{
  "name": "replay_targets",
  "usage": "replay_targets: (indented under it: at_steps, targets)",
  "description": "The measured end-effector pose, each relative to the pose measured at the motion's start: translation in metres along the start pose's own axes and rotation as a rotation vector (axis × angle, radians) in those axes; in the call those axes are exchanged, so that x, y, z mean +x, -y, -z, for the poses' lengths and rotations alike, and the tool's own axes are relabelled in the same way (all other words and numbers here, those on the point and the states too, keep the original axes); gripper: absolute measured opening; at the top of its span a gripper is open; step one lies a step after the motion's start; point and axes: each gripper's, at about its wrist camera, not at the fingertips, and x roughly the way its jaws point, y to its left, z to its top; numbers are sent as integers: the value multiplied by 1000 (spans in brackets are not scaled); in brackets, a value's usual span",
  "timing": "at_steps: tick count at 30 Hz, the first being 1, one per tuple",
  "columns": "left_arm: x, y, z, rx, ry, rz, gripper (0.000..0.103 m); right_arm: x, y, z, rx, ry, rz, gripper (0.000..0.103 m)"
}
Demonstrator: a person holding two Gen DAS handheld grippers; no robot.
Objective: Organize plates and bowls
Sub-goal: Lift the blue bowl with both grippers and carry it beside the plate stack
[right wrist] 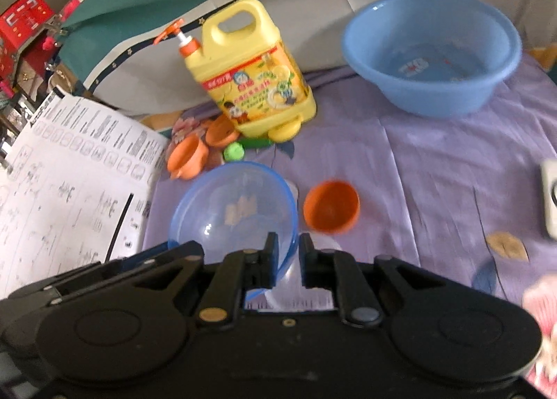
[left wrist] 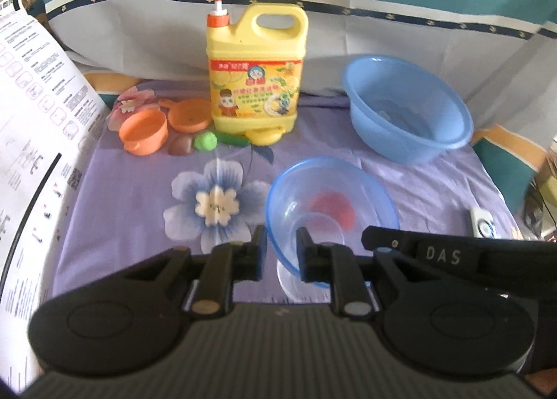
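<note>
A clear blue bowl [left wrist: 330,200] is held tilted above the purple cloth; both grippers pinch its rim. My left gripper [left wrist: 281,253] is shut on its near rim. My right gripper [right wrist: 288,260] is shut on the same bowl [right wrist: 233,207] at its right rim. A small orange bowl [right wrist: 330,206] sits on the cloth right of the blue bowl, and shows red through the bowl wall in the left wrist view [left wrist: 334,207]. A big blue basin [right wrist: 431,47] stands at the back right, also in the left wrist view [left wrist: 407,110].
A yellow dish soap jug [left wrist: 254,68] stands at the back centre. Orange toy pots [left wrist: 144,131] and green toy pieces [left wrist: 205,140] lie to its left. A printed paper sheet [left wrist: 34,113] covers the left side. A white device [right wrist: 550,197] lies at the right edge.
</note>
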Motion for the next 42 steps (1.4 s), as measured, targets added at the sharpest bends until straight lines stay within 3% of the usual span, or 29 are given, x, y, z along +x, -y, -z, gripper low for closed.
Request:
replay_targets:
  at_steps: [8,19,29,42]
  targets:
    - [-25,13,53,14,-43,22,18,-32,15,56,-3,-45,12,13]
    - [-25,14,105,-11,-121,52,19,-38,26,109,-14,-118,49,13]
    - [-5,10,133,-30,-201,58,19,-30,28,127,-46,-155,88,14]
    - [10,10,137,-22,-227,69,19,-15,29,133,-61,-179,110,14]
